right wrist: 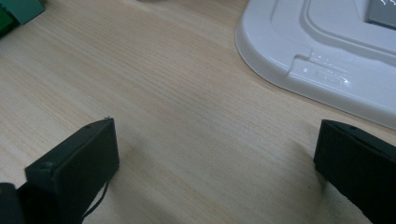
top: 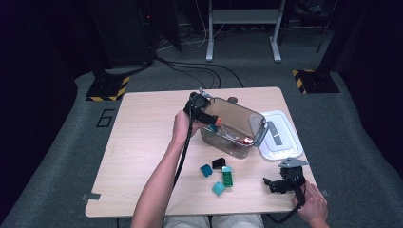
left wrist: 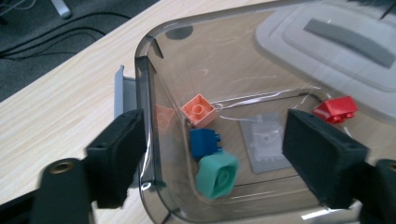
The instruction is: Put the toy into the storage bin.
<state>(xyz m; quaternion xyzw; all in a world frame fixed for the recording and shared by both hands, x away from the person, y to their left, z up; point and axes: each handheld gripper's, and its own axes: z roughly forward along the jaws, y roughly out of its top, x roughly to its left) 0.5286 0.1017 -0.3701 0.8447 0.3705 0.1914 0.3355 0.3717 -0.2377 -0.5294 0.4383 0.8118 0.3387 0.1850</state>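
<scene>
Four bricks (orange, blue, teal, red) lie in the clear bin point(left wrist: 154, 116) mid-worktop under the left gripper point(left wrist: 212, 154), jaws wide, empty; right gripper point(right wrist: 215, 158) open beside white lid point(right wrist: 327, 56); floor reads "6".

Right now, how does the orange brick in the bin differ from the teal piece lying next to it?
The orange brick is square with sharp corners; the teal piece has rounded corners and looks larger in the left gripper view. The orange brick lies farther from the left gripper, with the blue brick between them; the teal piece lies nearest it. Both show one round stud on top and rest inside the clear bin, untouched by the fingers.
</scene>
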